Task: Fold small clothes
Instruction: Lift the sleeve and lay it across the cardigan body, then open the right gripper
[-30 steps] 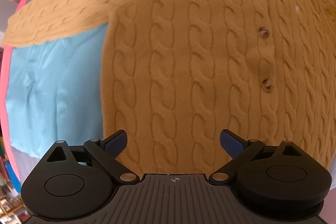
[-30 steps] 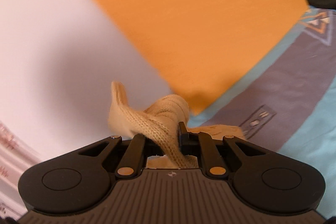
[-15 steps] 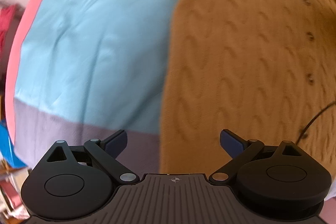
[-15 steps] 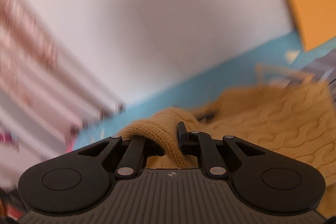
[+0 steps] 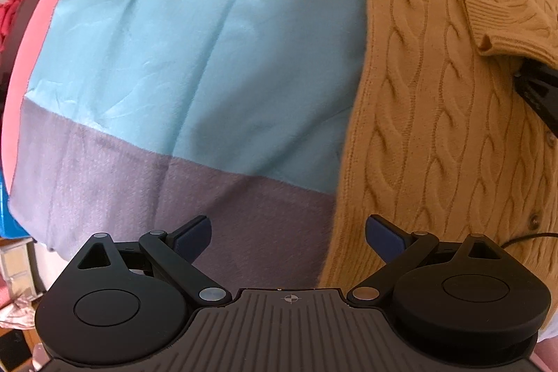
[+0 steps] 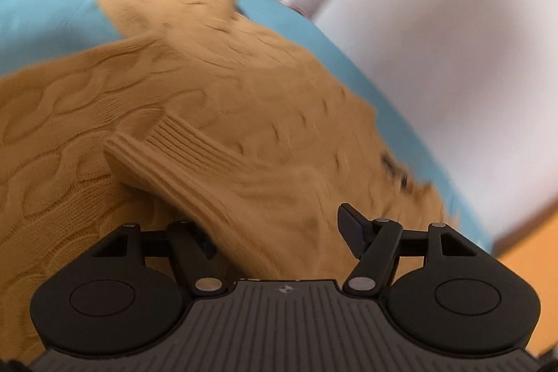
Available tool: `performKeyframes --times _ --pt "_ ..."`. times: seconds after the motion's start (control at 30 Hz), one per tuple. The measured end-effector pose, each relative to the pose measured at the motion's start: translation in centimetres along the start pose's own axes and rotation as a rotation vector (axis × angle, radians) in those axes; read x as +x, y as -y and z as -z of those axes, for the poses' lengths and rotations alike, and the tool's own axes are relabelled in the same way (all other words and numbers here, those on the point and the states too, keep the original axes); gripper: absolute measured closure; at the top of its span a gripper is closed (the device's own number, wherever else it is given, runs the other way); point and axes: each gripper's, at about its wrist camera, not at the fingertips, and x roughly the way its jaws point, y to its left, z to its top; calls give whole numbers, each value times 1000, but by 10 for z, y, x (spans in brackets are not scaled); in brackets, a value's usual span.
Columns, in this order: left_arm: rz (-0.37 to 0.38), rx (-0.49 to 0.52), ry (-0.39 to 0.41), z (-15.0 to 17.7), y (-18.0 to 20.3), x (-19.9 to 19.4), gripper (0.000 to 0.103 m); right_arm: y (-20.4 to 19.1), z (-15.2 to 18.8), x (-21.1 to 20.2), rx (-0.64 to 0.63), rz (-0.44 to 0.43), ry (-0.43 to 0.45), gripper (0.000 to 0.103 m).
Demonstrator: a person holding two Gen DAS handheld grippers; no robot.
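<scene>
Between my right gripper's [image 6: 277, 234] parted jaws lies the ribbed sleeve cuff [image 6: 181, 156] of the mustard cable-knit cardigan [image 5: 436, 128], while my left gripper [image 5: 287, 232], jaws wide, hovers over the blue-and-grey bedspread [image 5: 174, 58].

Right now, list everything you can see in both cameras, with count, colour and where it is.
cardigan: one, mustard cable-knit, lying on the blanket, right of the left wrist view
sleeve cuff: one, mustard ribbed, folded across the cardigan's front
buttons: at least two, brown, down the front
blanket: one, light blue and grey with a pink edge, under the cardigan
left gripper: one, black, jaws open, empty
right gripper: one, black, jaws open, sleeve lying between them
</scene>
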Motion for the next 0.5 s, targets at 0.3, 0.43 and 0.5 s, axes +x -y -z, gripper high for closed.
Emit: performKeyframes --times 0.3,0.43,0.5 --pt "-6 -44 5 13 -32 -1 0 37 -44 25 156 -78 -59 93" --pt "-8 -63 3 17 -39 2 0 99 -80 19 506 -25 7 93" --pt "-9 -68 1 19 -38 4 0 120 -96 20 626 4 57 93"
